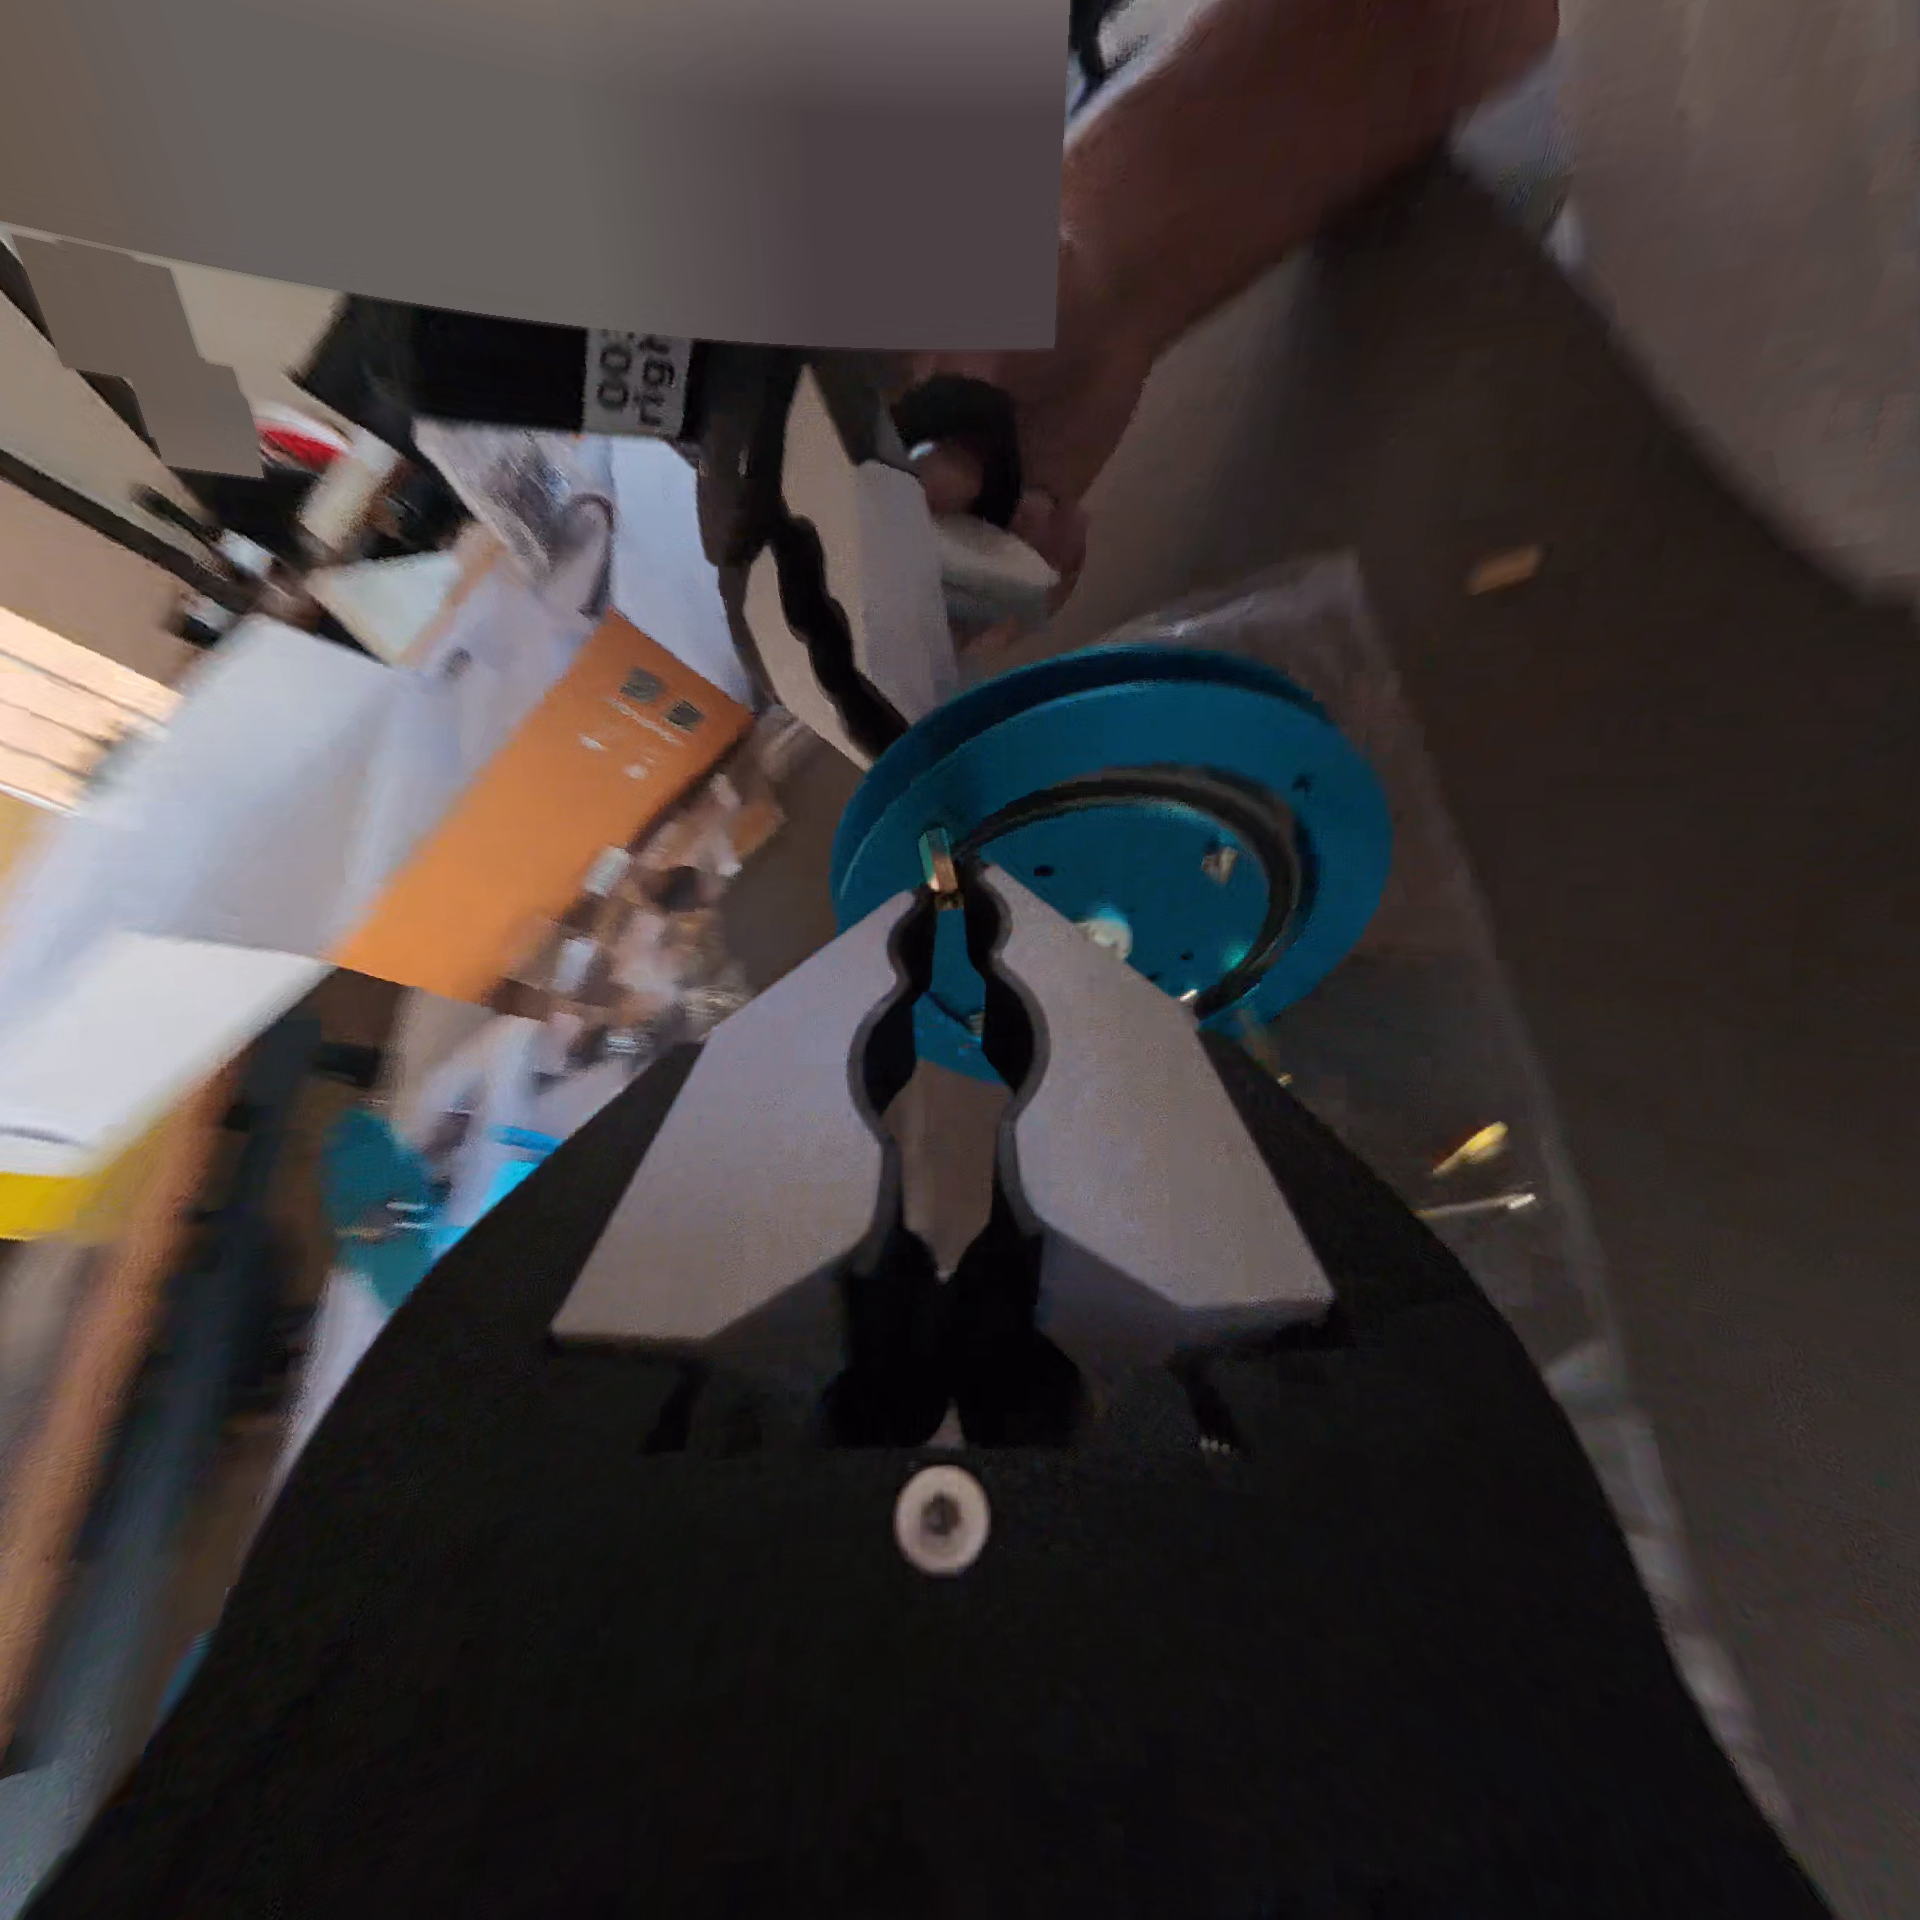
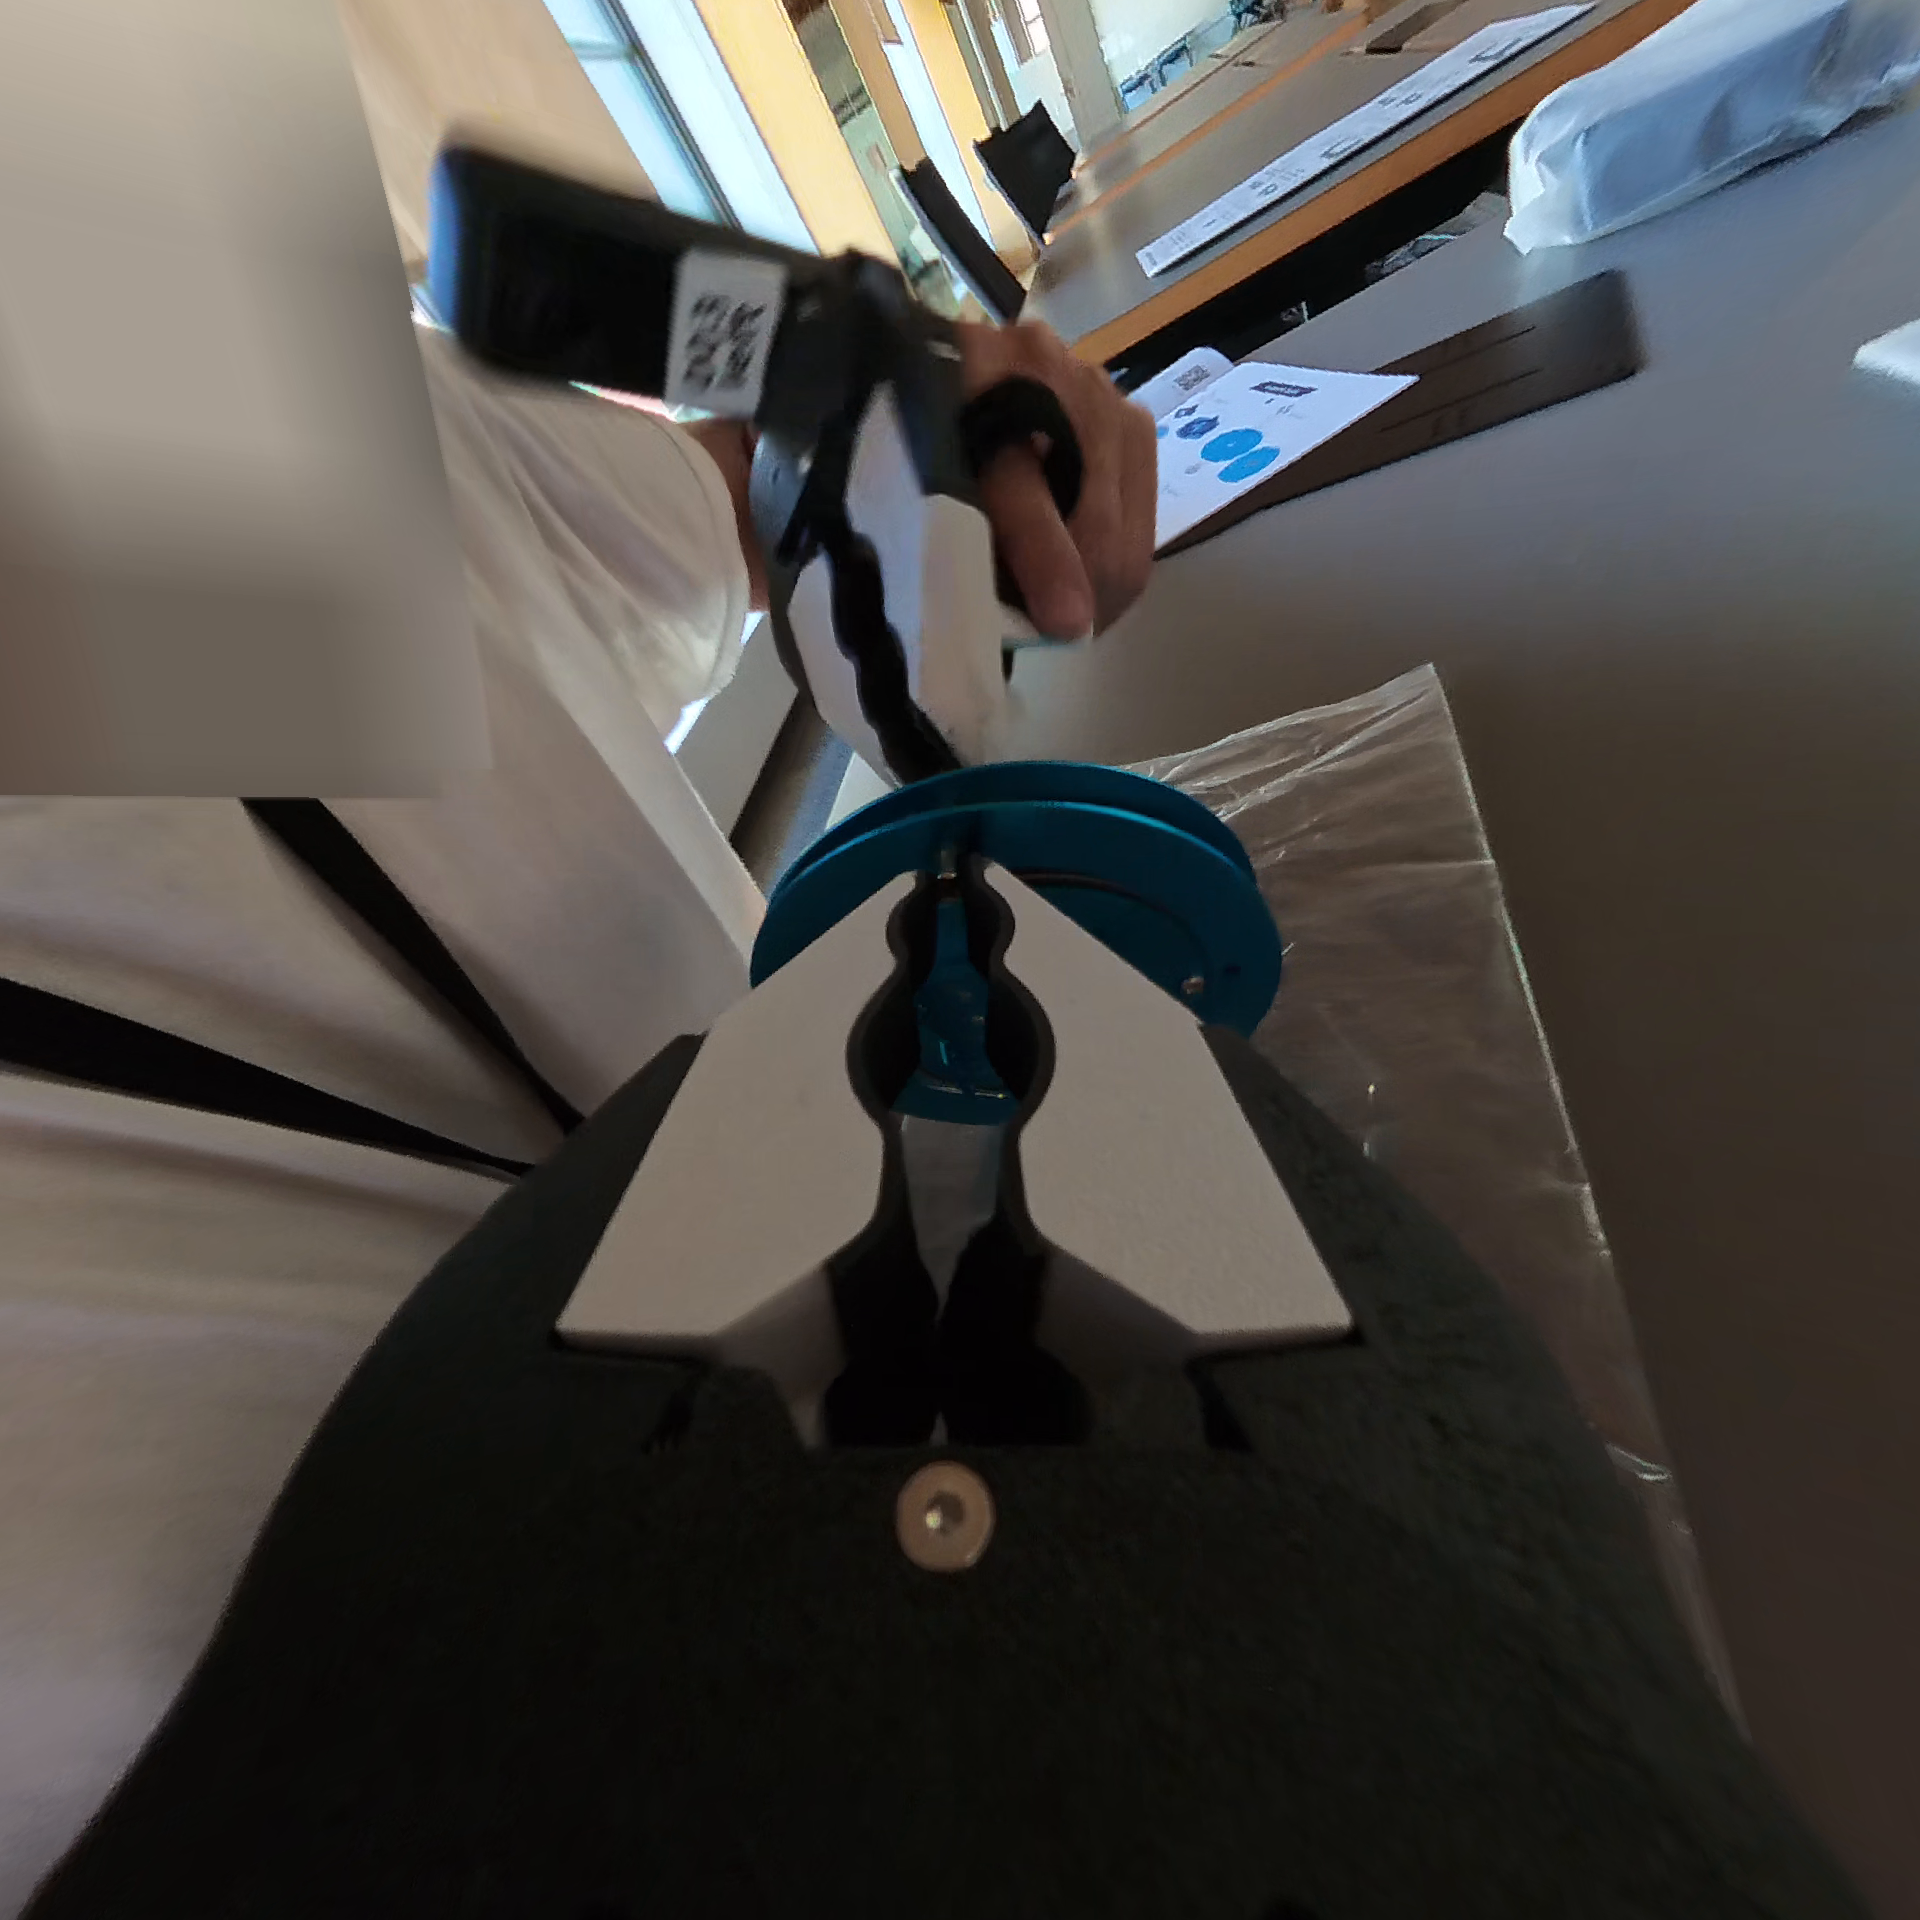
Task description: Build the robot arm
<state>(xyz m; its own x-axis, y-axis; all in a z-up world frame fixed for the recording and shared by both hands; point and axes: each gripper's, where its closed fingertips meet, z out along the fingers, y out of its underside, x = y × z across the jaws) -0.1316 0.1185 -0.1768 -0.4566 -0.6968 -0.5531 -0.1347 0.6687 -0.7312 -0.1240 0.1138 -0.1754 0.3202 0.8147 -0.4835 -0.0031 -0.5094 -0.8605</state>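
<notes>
A blue two-layer metal disc (image 1: 1164, 748) with a black ring on its face is held up above a clear plastic bag (image 1: 1299, 623). My left gripper (image 1: 948, 902) is shut on a small brass standoff (image 1: 941, 868) that stands on the disc's face near the rim. In the right wrist view the disc (image 2: 1091, 842) is seen almost edge-on, and my right gripper (image 2: 958, 883) is shut on its near rim, with blue metal showing between the fingers. Each gripper also shows in the other's view, at the disc's far rim: the right one (image 1: 878, 740) and the left one (image 2: 925, 764).
Loose brass parts (image 1: 1470, 1143) lie on the grey table (image 2: 1714, 831) by the bag. A printed sheet (image 2: 1247, 426), a dark board (image 2: 1507, 353) and a white wrapped bundle (image 2: 1683, 114) lie farther off. An orange and white box (image 1: 551, 800) is at the left. A person's white shirt (image 2: 260, 1039) fills the left. Only a small space, under 4 cm, lies between the two pairs of fingers.
</notes>
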